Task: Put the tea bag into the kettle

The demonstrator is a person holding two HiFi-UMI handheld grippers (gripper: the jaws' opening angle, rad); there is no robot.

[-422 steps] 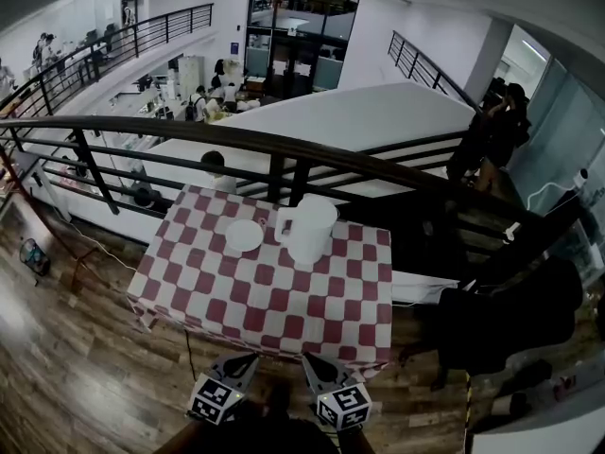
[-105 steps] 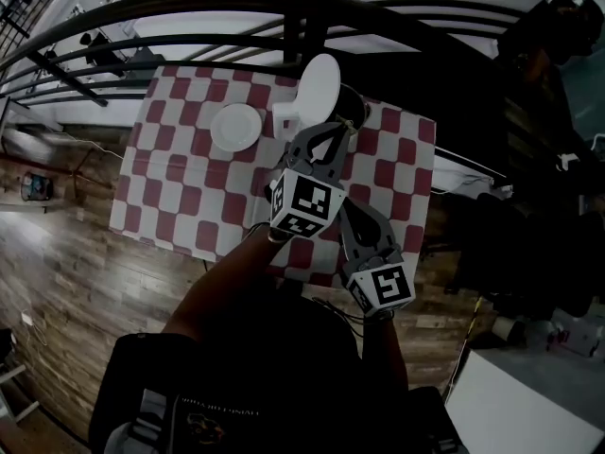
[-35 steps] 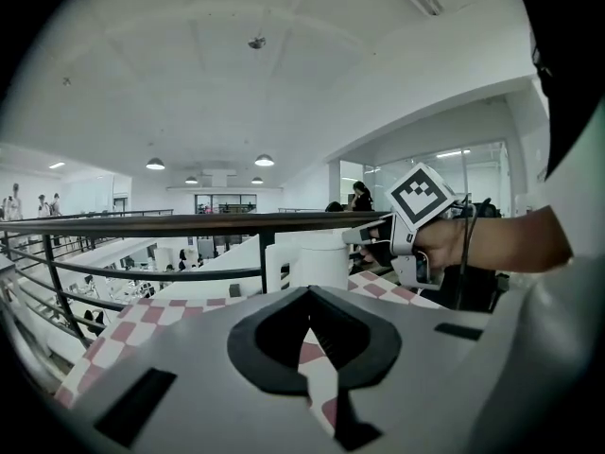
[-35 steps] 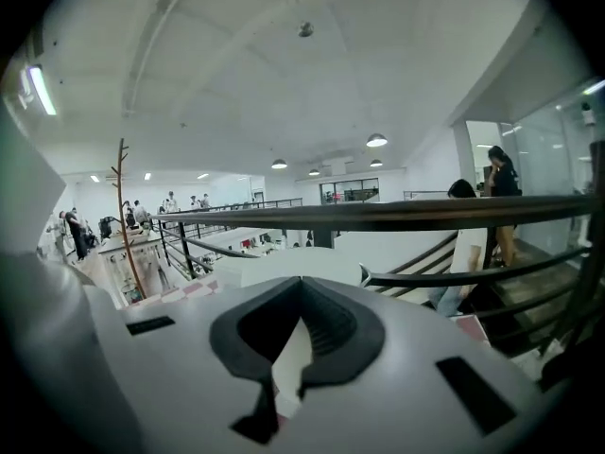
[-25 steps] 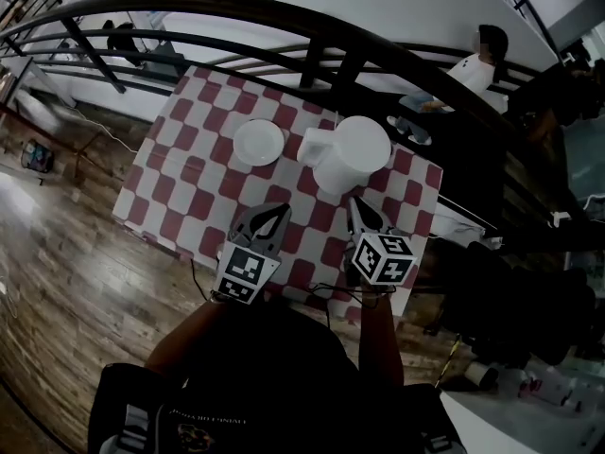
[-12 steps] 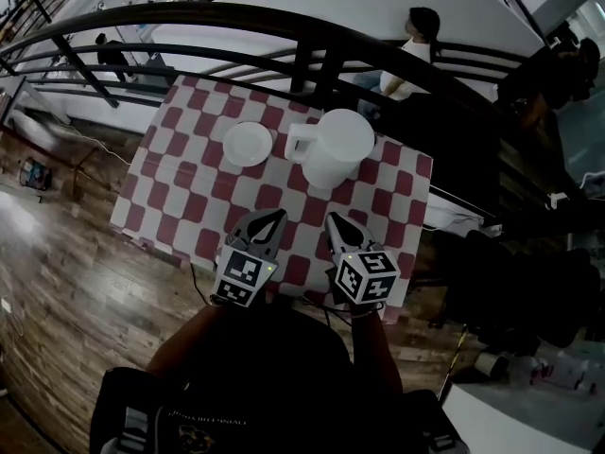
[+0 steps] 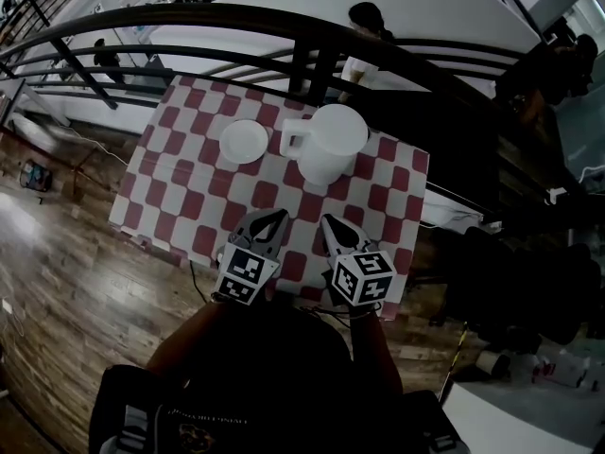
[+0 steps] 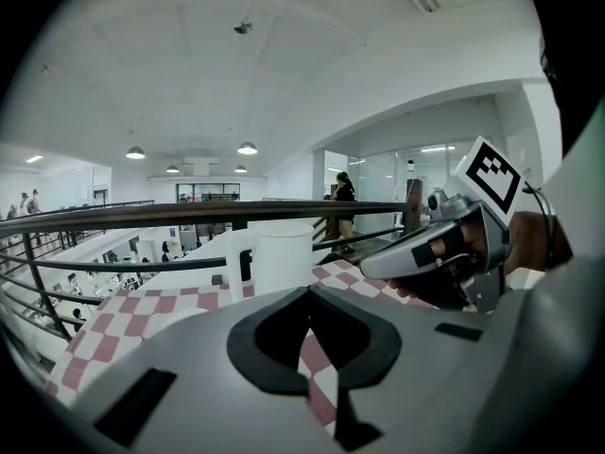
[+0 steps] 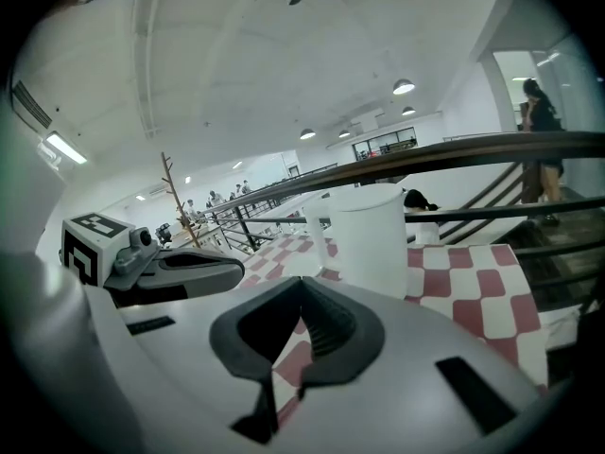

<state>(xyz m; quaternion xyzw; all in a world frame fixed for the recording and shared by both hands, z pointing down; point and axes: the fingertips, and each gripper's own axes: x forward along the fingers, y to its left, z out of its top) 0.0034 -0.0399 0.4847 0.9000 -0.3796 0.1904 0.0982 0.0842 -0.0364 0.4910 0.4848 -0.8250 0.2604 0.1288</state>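
Observation:
The white kettle [image 7: 331,145] stands upright on the checkered table [image 7: 184,197] toward its far side, with its white lid down. No tea bag shows in any view. My left gripper [image 7: 273,216] is shut and holds nothing, over the near part of the table. Beside it my right gripper [image 7: 329,221] is shut and empty too, a short way in front of the kettle. In the left gripper view the kettle [image 8: 282,253] rises beyond the closed left gripper [image 8: 308,296], with the right gripper [image 8: 444,249] to the right. The right gripper view shows the kettle [image 9: 378,239] past the closed right gripper [image 9: 302,284].
An empty white saucer [image 7: 244,141] lies left of the kettle's handle. A dark metal railing [image 7: 284,26] runs just behind the table, with a drop to a lower floor and people beyond it. Wooden floor [image 7: 57,282] surrounds the table on the left.
My right gripper has drawn back from the kettle toward the near table edge and now sits level with the left one. The left gripper has hardly moved. The lid stays down.

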